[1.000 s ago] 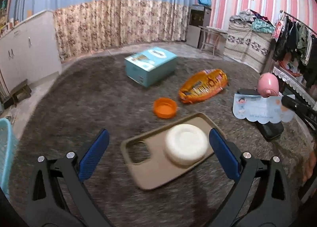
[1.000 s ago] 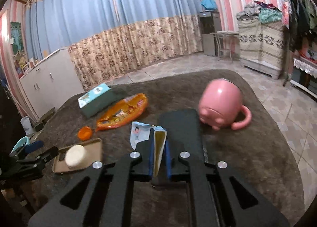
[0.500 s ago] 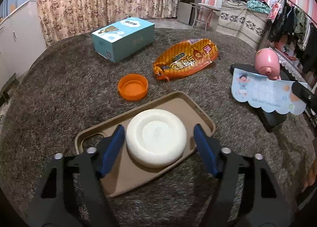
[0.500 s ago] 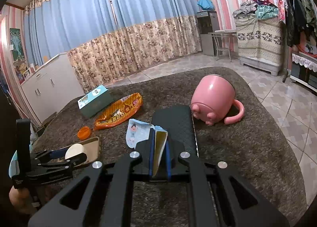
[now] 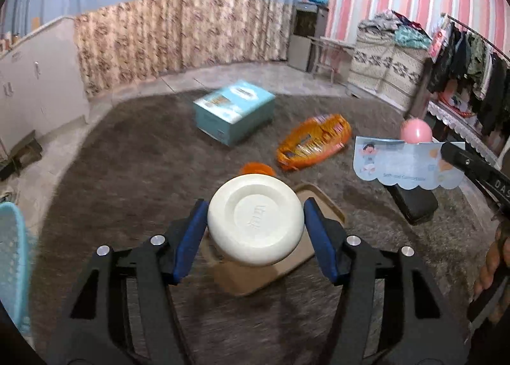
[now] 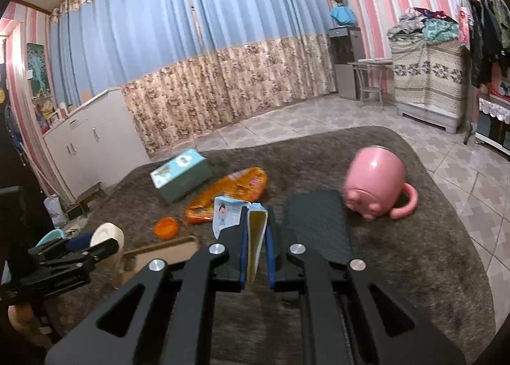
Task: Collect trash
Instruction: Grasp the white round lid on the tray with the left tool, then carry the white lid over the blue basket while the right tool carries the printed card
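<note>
Your left gripper (image 5: 255,221) had just been closing and clasped the white round lid (image 5: 255,218) between its blue pads, raised above the tan tray (image 5: 322,196) on the brown rug (image 5: 127,167). Your right gripper (image 6: 256,250) was clamped on the flattened wipes packet (image 6: 256,231). The orange snack bag (image 5: 314,140) lay at one o'clock from the lid.

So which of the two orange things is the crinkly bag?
The bigger, long one, the orange snack bag, lying flat on the rug beside the blue box. The other, the small round orange lid, is smooth plastic.
</note>
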